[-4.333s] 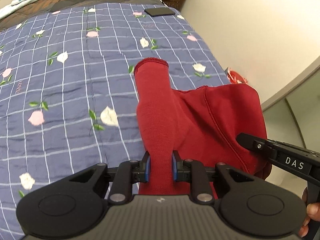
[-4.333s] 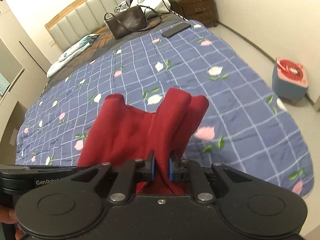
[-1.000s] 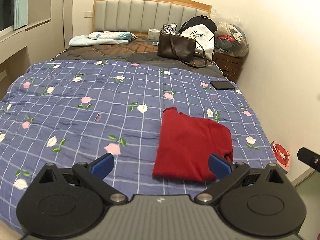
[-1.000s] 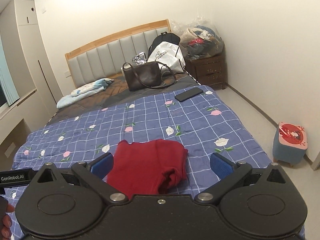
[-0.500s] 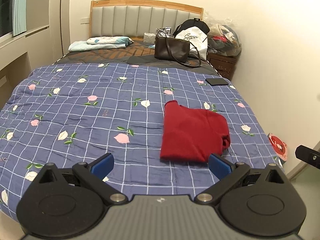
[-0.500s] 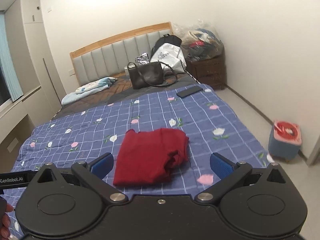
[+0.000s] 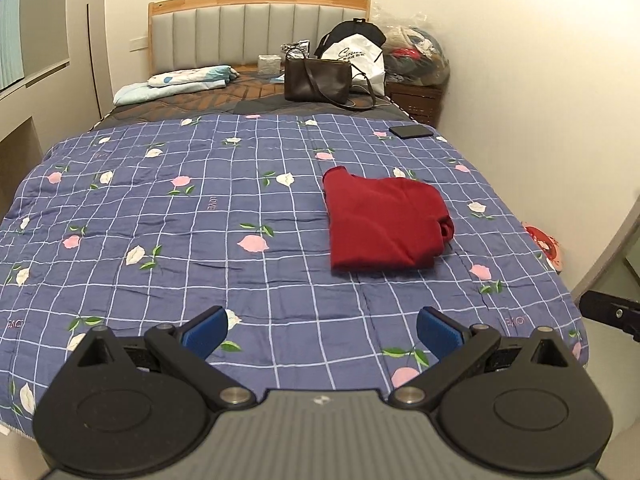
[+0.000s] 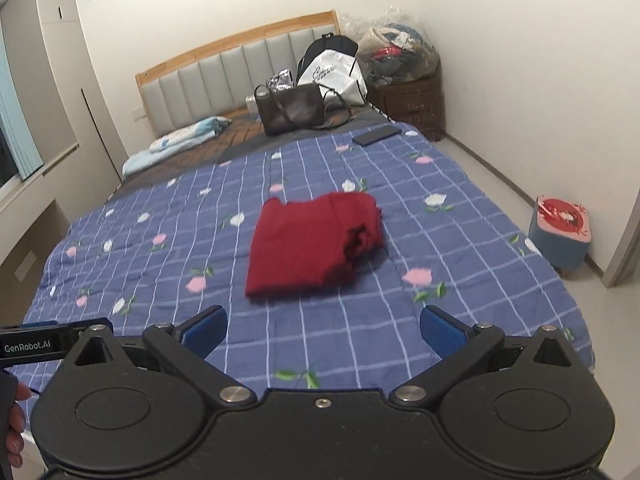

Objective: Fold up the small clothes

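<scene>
Bed: a bed [image 7: 160, 240] under a blue checked floral quilt fills both views, its padded headboard [image 7: 256, 36] against the far wall.
Garment: a red garment [image 7: 380, 220] lies folded into a compact block on the quilt, right of centre, one rolled edge bunched at its right side [image 8: 360, 240].
Left claw: the left claw [image 7: 322, 330] hangs at the foot of the bed, jaws spread wide and empty, well apart from the garment.
Right claw: the right claw [image 8: 324, 330] is likewise splayed, gripping nothing.
Step in hand: the fold looks finished; a tidy result would call for tucking the bunched right edge flat, approaching low from that side so the layers beneath do not shift.
Surroundings: a brown handbag [image 7: 318, 80], a white shopping bag [image 7: 356, 60] and a folded pale blanket [image 7: 176, 82] sit near the headboard; a dark phone [image 7: 411, 131] rests on the quilt's far right corner; a small stool [image 8: 560, 232] stands on the floor.
Obstacles: nothing lies between the claws and the garment.
</scene>
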Motion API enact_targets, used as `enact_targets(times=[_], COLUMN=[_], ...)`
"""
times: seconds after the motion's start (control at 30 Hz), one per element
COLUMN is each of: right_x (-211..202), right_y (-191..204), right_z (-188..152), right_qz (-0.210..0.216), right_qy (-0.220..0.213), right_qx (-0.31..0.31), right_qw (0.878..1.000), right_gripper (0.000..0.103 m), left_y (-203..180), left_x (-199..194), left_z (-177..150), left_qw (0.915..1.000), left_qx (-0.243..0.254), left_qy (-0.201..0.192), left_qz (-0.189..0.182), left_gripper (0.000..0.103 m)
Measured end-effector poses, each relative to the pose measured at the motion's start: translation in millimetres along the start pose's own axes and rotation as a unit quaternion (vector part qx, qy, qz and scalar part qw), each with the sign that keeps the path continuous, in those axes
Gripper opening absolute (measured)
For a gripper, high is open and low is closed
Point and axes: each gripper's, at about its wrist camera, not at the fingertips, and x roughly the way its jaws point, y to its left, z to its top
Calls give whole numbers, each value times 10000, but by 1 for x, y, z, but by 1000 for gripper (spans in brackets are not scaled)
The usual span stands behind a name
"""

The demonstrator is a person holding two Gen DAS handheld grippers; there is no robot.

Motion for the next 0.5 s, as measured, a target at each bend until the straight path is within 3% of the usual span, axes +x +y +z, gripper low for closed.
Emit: enact_targets(times=[0.5], right_x=[-10], right_y=[18], right_z=[-17], right_qz=[-285], right_qy=[30], right_qx=[159], right_qw=[9995], right_gripper=[102], left_y=[15], left_x=[-6], left_z=[-10], left_qw=[9997], left_qx=[108], left_qy=[112], left_qz=[-168], left_gripper=[102])
